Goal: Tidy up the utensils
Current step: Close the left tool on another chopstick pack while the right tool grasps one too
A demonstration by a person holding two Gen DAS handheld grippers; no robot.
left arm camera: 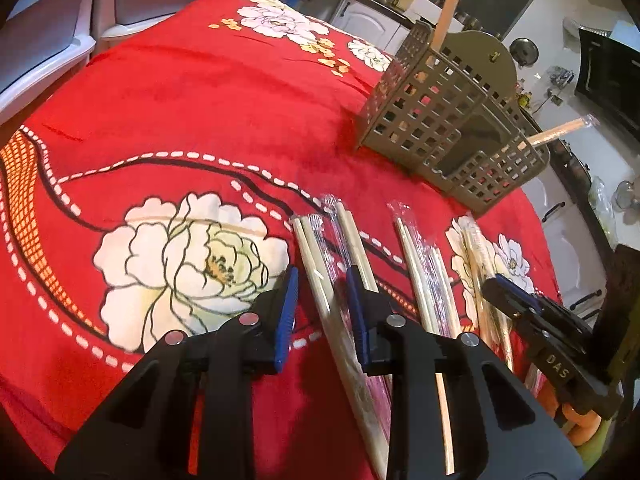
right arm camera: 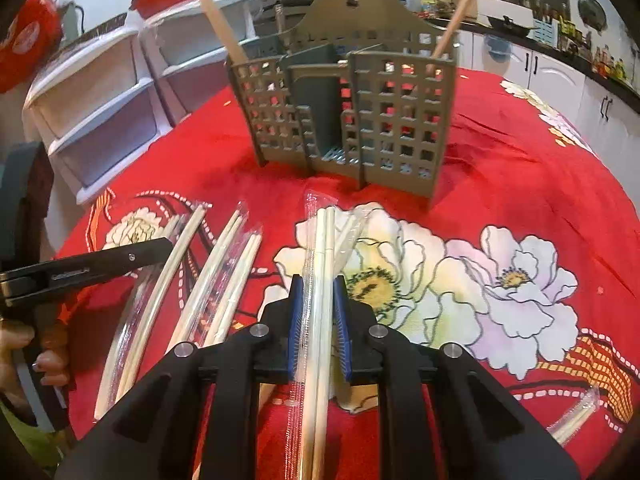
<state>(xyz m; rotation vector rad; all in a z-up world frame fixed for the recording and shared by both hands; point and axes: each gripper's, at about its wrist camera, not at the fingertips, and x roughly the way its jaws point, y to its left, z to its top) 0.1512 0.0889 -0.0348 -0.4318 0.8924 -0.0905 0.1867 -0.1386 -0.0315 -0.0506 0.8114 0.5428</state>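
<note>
Several wrapped chopstick pairs lie in a row on the red flowered cloth [left arm camera: 200,100]. My left gripper [left arm camera: 322,276] stands open astride one pair [left arm camera: 316,256], with cloth showing between the pads and the sticks. My right gripper [right arm camera: 319,284] is shut on another wrapped pair [right arm camera: 325,232], its blue pads against the wrapper. Each gripper shows in the other's view: right gripper [left arm camera: 516,300], left gripper [right arm camera: 120,258]. The olive lattice holder [left arm camera: 440,120] [right arm camera: 396,120] stands beyond, with chopsticks [right arm camera: 220,20] [right arm camera: 460,12] upright in its side compartments.
Loose pairs lie between the grippers [left arm camera: 416,264] [right arm camera: 224,264], and one lies near the cloth's right edge [right arm camera: 576,420]. White plastic drawers [right arm camera: 100,100] stand past the table's left side. Kitchen cabinets [right arm camera: 560,76] line the back right. A hand [right arm camera: 48,364] holds the left gripper.
</note>
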